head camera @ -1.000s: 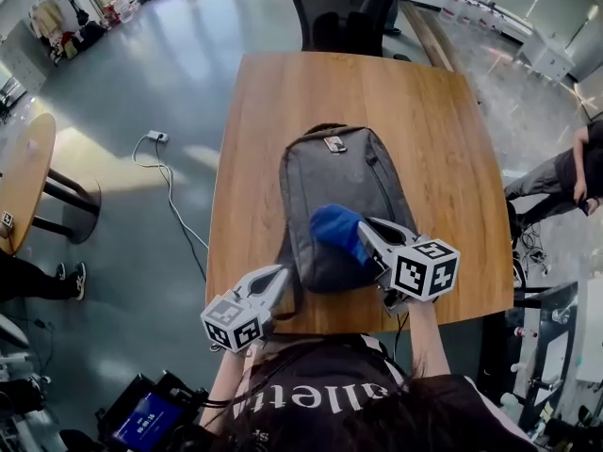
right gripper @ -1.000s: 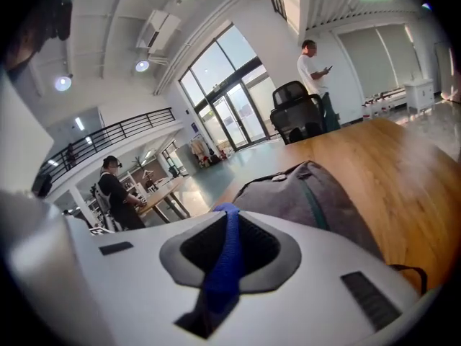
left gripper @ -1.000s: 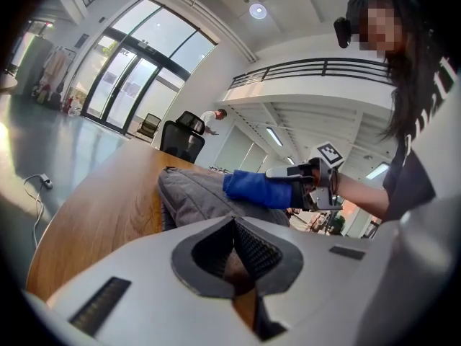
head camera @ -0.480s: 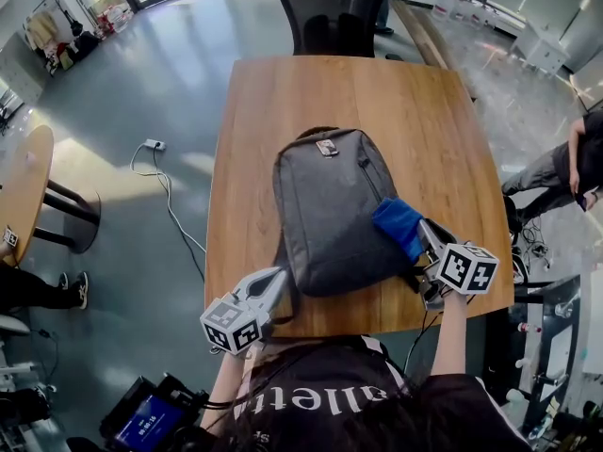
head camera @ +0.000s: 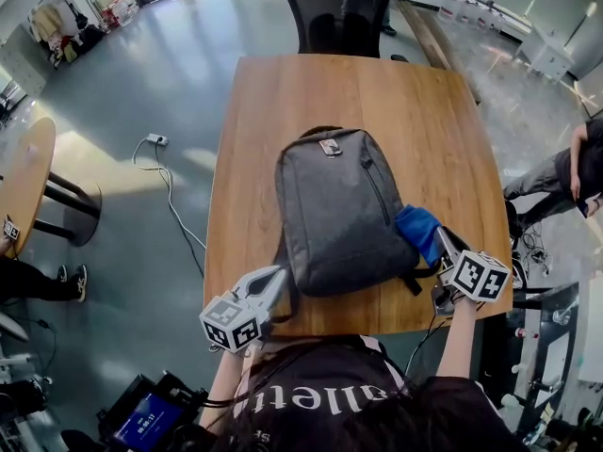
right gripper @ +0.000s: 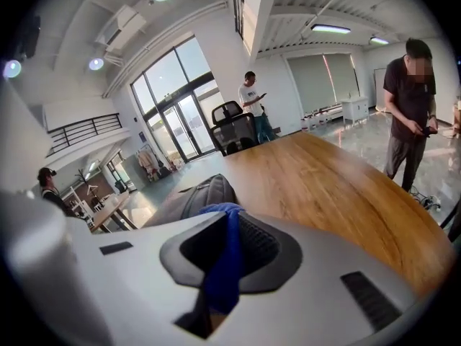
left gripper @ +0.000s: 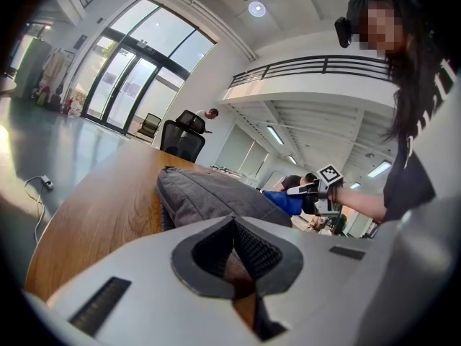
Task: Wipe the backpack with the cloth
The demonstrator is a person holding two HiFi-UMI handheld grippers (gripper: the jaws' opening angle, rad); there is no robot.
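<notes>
A grey backpack point(head camera: 339, 210) lies flat in the middle of the wooden table point(head camera: 264, 111), its top handle pointing away from me. My right gripper point(head camera: 439, 243) is shut on a blue cloth point(head camera: 419, 230), which rests at the backpack's lower right edge. In the right gripper view the cloth point(right gripper: 223, 265) hangs pinched between the jaws, with the backpack point(right gripper: 194, 200) just beyond. My left gripper point(head camera: 273, 281) sits at the backpack's lower left corner near the table's front edge, shut with nothing held. In the left gripper view the backpack point(left gripper: 209, 197) lies ahead.
A black office chair point(head camera: 341, 12) stands at the table's far end. A round wooden side table point(head camera: 24, 172) is at the left, a cable with a power strip point(head camera: 155, 139) lies on the floor. A person point(head camera: 565, 172) stands at the right.
My right gripper has swept the blue cloth from the backpack's lower middle to its right edge and onto the table beside it. The left gripper has stayed put.
</notes>
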